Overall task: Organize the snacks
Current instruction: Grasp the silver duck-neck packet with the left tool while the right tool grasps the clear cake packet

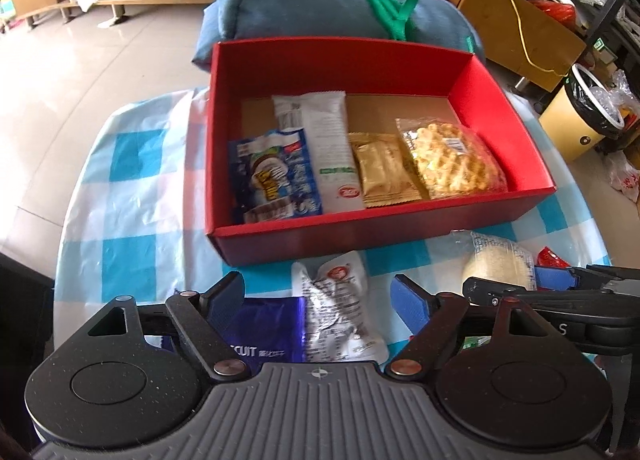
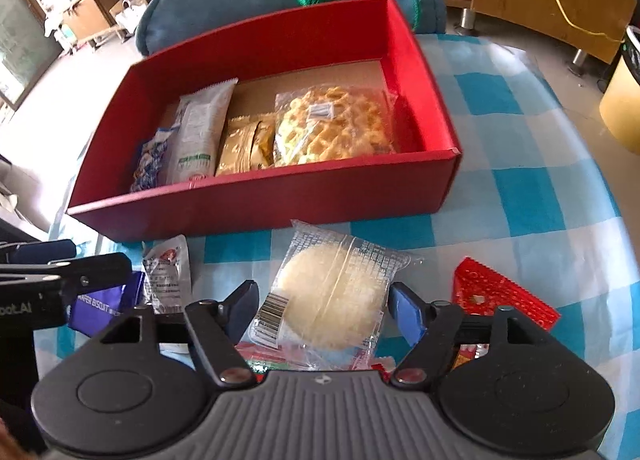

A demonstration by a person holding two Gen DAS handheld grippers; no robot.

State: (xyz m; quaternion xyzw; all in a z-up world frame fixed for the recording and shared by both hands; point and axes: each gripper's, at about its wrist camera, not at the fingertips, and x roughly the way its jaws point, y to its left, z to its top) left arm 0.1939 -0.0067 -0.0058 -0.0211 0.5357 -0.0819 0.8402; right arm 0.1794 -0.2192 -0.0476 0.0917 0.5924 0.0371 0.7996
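Four packed: blue-and-white cookie pouch (image 1: 274, 176), long white wrapper with a green band (image 1: 324, 148), gold foil sachet (image 1: 382, 170), clear-bagged waffle (image 1: 452, 160); laid side by side along the near wall of the red cardboard box (image 1: 360, 232), likely to leave the far half free.
Unpacked: on the blue-and-white checked tablecloth (image 2: 520, 196), near side of the box; round pale cake in a clear wrapper (image 2: 332, 300), crumpled white pouch with a red seal (image 1: 340, 312), purple biscuit pack (image 1: 260, 336), red perforated wrapper (image 2: 496, 292) at right.
Left gripper (image 1: 320, 300): released, jaws spread either side of the white pouch and purple pack, no pad contact; probably lining up a pick.
Right gripper (image 2: 324, 300): released, jaws straddling the pale cake, not pressing.
Writing: "BISCUIT" on the purple pack, partly hidden; barcode on the cake wrapper; other print too small to read.
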